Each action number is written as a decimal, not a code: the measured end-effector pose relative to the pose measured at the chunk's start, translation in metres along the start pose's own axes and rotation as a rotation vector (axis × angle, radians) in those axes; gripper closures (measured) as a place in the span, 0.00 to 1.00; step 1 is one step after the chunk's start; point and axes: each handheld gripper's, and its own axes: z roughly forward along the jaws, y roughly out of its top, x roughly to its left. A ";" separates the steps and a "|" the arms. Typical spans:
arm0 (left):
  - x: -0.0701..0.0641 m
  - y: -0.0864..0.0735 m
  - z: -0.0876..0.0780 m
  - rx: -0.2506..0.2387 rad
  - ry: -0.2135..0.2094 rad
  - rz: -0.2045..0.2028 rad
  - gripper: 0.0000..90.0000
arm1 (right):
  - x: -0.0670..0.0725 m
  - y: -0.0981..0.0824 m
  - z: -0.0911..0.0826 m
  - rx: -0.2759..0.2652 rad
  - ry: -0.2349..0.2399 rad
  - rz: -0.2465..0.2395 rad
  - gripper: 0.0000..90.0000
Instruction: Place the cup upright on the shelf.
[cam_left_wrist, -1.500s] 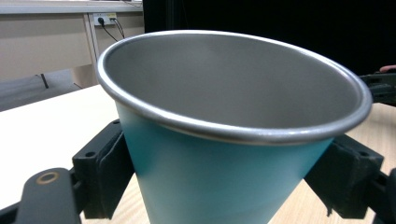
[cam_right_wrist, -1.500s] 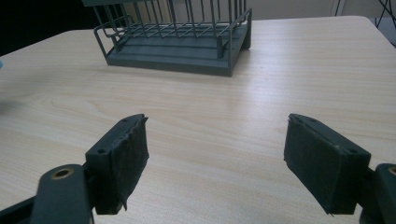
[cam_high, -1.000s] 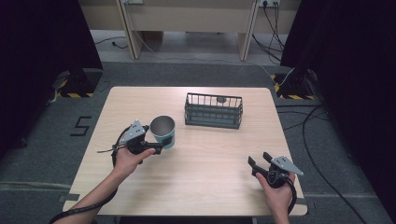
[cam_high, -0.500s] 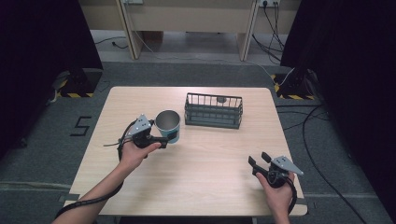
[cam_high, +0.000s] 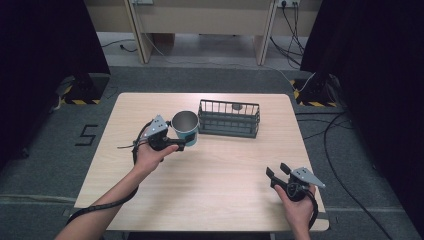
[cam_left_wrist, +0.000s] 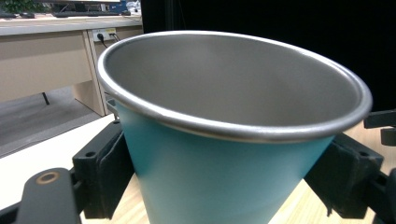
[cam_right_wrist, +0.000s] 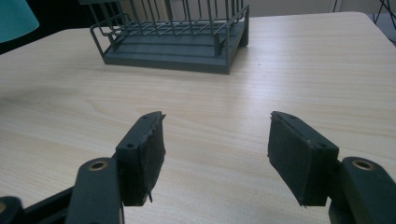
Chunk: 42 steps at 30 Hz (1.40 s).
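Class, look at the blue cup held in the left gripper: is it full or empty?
Empty, as far as visible. The cup's bare grey inside shows below the rim; its bottom is hidden.

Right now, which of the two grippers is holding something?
The left gripper: its jaws sit either side of the teal cup, against its wall. The right gripper sits apart near the table's front edge, jaws open.

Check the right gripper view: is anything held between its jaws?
No. The right gripper has its jaws spread wide apart with bare table between them, and the wire basket stands farther off.
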 end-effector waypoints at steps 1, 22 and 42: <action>0.000 0.001 0.001 0.000 0.001 0.001 0.18 | -0.001 0.000 0.000 -0.003 -0.002 -0.009 0.41; 0.003 0.016 0.030 -0.008 0.003 0.016 0.18 | -0.001 0.000 0.000 0.003 0.002 0.008 0.41; 0.006 0.033 0.068 -0.025 0.023 0.014 0.18 | -0.001 0.000 0.000 0.000 0.006 0.014 0.41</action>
